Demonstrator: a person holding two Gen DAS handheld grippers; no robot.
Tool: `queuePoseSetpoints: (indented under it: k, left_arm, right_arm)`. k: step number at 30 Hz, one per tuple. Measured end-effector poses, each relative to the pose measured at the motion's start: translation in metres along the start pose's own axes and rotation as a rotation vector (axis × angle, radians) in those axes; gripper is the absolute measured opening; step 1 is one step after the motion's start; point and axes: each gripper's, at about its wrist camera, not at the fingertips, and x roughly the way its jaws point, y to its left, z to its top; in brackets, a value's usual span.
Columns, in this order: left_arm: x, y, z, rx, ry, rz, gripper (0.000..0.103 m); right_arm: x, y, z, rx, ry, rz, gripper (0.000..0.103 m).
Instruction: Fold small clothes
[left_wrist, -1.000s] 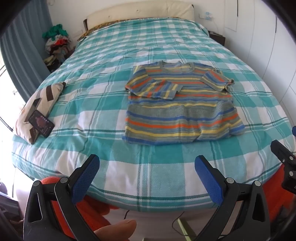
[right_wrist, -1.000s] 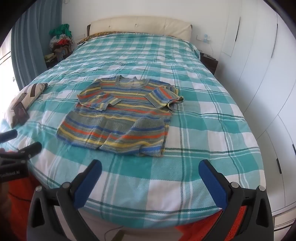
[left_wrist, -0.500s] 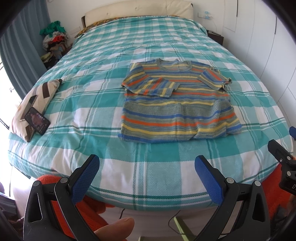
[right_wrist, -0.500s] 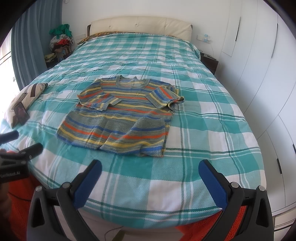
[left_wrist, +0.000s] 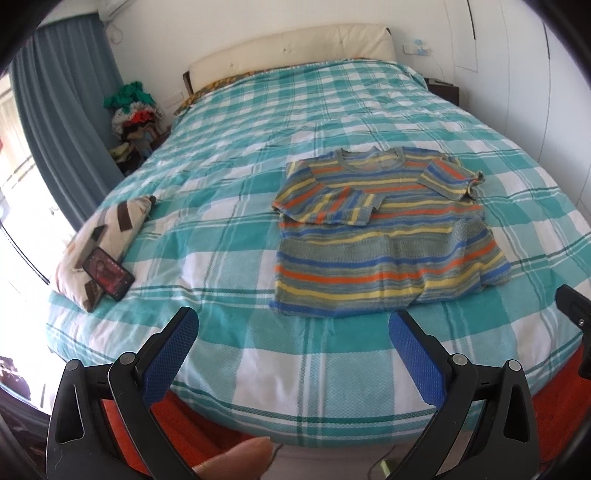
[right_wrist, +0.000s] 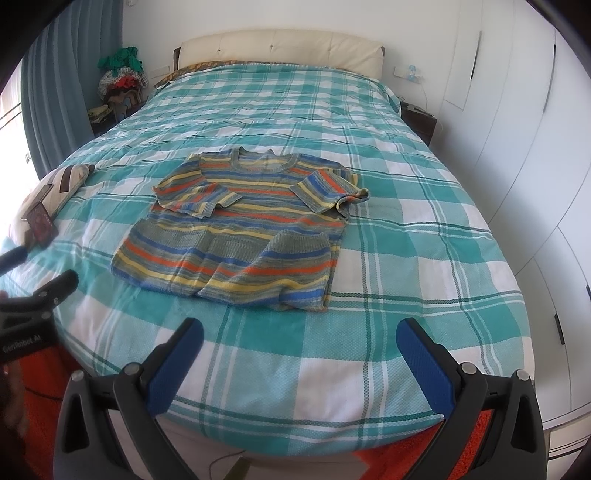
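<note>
A small striped knit sweater (left_wrist: 384, 236) in blue, orange, yellow and grey lies flat on the teal plaid bedspread (left_wrist: 236, 229), both sleeves folded across its chest. In the right wrist view the sweater (right_wrist: 240, 229) sits left of centre. My left gripper (left_wrist: 293, 325) hovers open over the bed's near edge, short of the sweater's hem and nothing between its blue pads. My right gripper (right_wrist: 301, 336) is also open and empty, just short of the hem's right corner. Each gripper shows at the edge of the other's view.
A patterned pillow (left_wrist: 103, 236) with a phone (left_wrist: 109, 273) on it lies at the bed's left edge. A cream headboard (right_wrist: 280, 48) is at the far end, white wardrobes (right_wrist: 535, 147) on the right, and an orange rug (left_wrist: 554, 413) below the bed.
The left gripper has swung left, so the sweater now sits right of centre in its view. The right gripper has crept slightly closer to the hem. Both stay open.
</note>
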Motion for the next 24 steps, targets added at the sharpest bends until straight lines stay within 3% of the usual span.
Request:
queuePoseSetpoints:
  k: [2,3,6,9,20,24]
  left_arm:
    - [0.008,-0.002,0.001,0.033,0.02,0.1,0.103]
    - [0.013,-0.002,0.001,0.041,0.043,0.109,0.103]
    - [0.019,0.004,-0.003,0.039,0.094,0.039,0.103]
    - [0.013,0.007,-0.005,0.012,0.083,-0.027,0.103]
    - [0.015,0.014,-0.002,-0.077,0.115,-0.129,0.103]
    - [0.01,0.01,-0.004,-0.053,0.095,-0.124,0.103]
  right_arm:
    - [0.002,-0.001,0.001,0.004,0.001,0.001,0.103]
    - [0.002,-0.001,0.001,0.003,0.003,0.001,0.103]
    - [0.003,-0.002,0.0,0.003,0.008,0.001,0.103]
    - [0.005,-0.002,0.0,0.008,0.008,0.006,0.103]
    - [0.006,0.003,-0.001,0.006,0.007,0.016,0.103]
    - [0.006,0.005,-0.001,0.008,0.005,0.019,0.103]
